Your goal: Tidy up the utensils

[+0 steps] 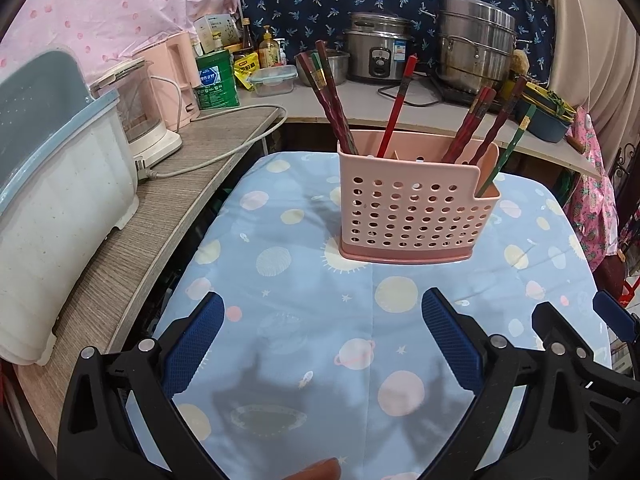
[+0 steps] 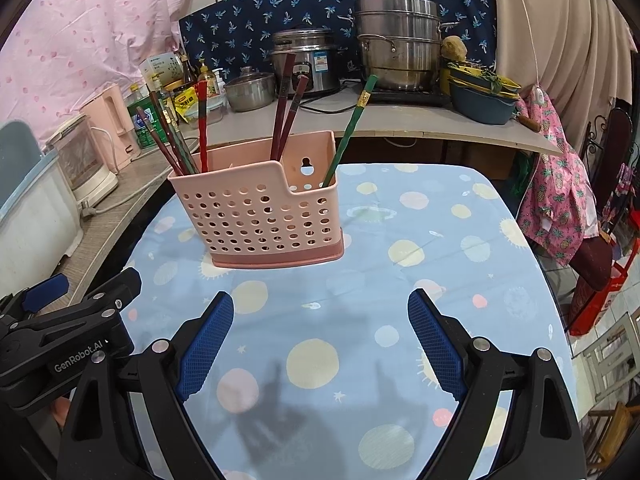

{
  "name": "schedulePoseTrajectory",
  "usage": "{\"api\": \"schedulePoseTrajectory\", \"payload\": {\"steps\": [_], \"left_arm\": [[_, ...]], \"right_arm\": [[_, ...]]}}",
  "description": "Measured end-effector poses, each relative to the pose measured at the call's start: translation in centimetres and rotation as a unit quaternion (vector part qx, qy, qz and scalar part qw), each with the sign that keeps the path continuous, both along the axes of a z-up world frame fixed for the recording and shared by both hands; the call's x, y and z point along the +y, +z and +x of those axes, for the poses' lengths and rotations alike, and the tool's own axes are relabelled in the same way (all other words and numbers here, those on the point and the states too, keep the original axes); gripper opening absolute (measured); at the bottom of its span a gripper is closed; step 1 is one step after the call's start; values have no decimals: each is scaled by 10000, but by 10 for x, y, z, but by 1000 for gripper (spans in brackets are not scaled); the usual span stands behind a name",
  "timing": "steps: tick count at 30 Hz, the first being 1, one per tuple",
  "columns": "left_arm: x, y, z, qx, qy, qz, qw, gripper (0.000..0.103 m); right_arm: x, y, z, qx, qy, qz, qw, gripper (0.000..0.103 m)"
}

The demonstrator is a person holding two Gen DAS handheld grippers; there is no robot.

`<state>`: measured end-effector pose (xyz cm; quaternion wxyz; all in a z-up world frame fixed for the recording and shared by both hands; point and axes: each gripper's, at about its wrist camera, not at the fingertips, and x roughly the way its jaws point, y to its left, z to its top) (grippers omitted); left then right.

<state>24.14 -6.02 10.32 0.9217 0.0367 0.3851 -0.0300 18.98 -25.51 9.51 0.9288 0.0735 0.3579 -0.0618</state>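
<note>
L gripper [image 1: 322,340] low centre of left-wrist view, fingers spread wide, nothing between. R gripper [image 2: 320,340] same in its own view: spread, empty. Both hang over cloth [image 1: 304,280], well short of holder [image 1: 416,204].

Holder = pink perforated caddy, frame centre in left view, upper-left of centre in right view. Chopsticks [image 1: 332,100] already upright inside, split across compartments; green one [image 2: 348,132] leans alone in the low-cut end slot. No loose utensils seen on cloth.

Judgement: job looks near done, or regrouping sticks is next. If regrouping: take one stick high on shaft, lift straight up, steady holder w/ other gripper since it looks light & could tip
</note>
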Motion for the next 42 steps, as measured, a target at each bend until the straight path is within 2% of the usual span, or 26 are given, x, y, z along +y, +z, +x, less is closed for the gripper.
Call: {"api": "schedulePoseTrajectory", "payload": {"steps": [42], "left_arm": [[-4, 4, -6, -146, -11, 54, 9999, 95]], "right_arm": [[-4, -2, -7, 6, -98, 16, 10000, 85]]}}
